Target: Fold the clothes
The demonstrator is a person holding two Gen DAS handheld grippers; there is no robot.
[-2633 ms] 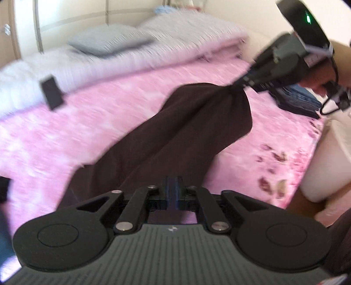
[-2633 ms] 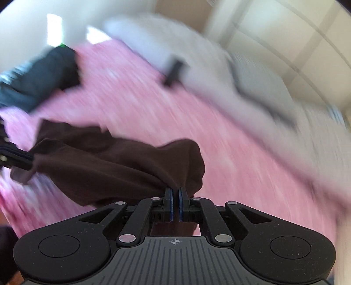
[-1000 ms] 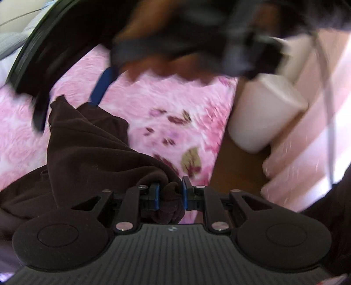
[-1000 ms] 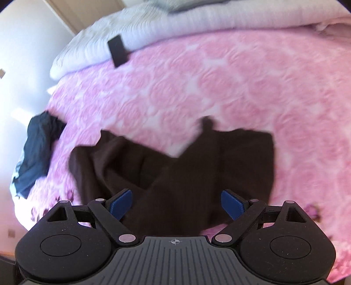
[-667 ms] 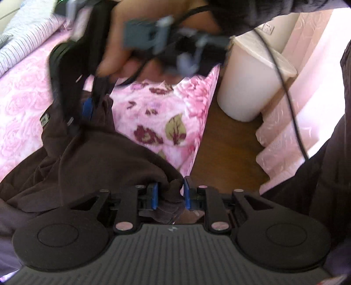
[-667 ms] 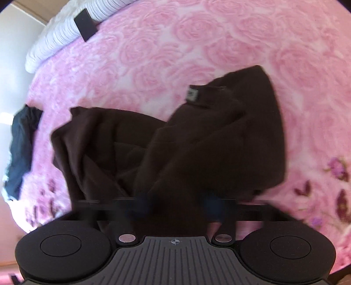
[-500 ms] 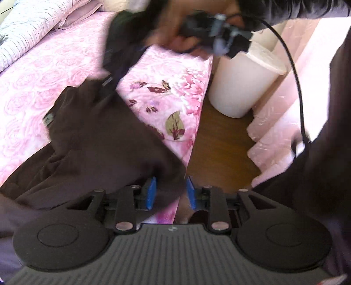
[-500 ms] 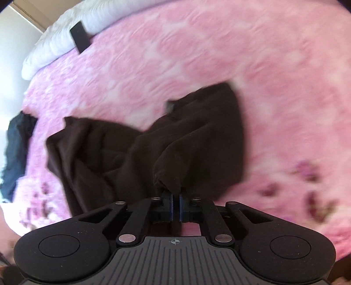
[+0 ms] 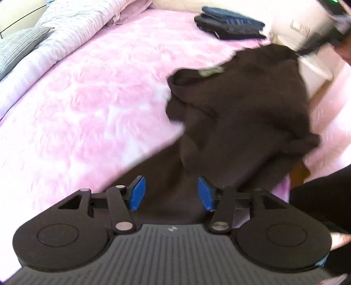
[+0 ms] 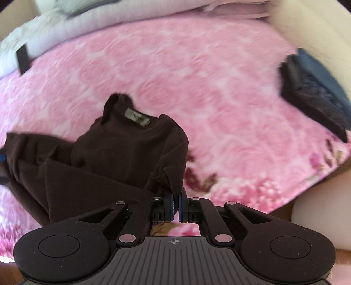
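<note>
A: What does the left wrist view show?

B: The left gripper (image 9: 171, 193) has its blue fingers (image 9: 137, 193) spread apart, grasping nothing. The dark brown garment (image 9: 237, 122) lies rumpled on the pink bedspread (image 9: 87, 105), its cloth running back between the released fingers and under them. Its neckline with a small label faces the far side of the bed. The whole view is blurred.

A: Anything else around the garment?

B: Beyond it, at the bed's far edge, sits a stack of dark folded clothes (image 9: 230, 26). To the garment's far left a pale striped quilt (image 9: 72, 28) lies along the bed.

A: And the right wrist view?

B: The right gripper (image 10: 175, 207) is clenched on an edge of the garment (image 10: 122, 149), a pinch of cloth caught at its fingertips (image 10: 168, 206). From there the garment spreads away to the left over the bedspread (image 10: 197, 76), label upward. The folded stack (image 10: 316, 96) lies well to the garment's right. A small black rectangular object (image 10: 23, 58) rests far to the garment's upper left, at the edge of the quilt (image 10: 109, 15).
</note>
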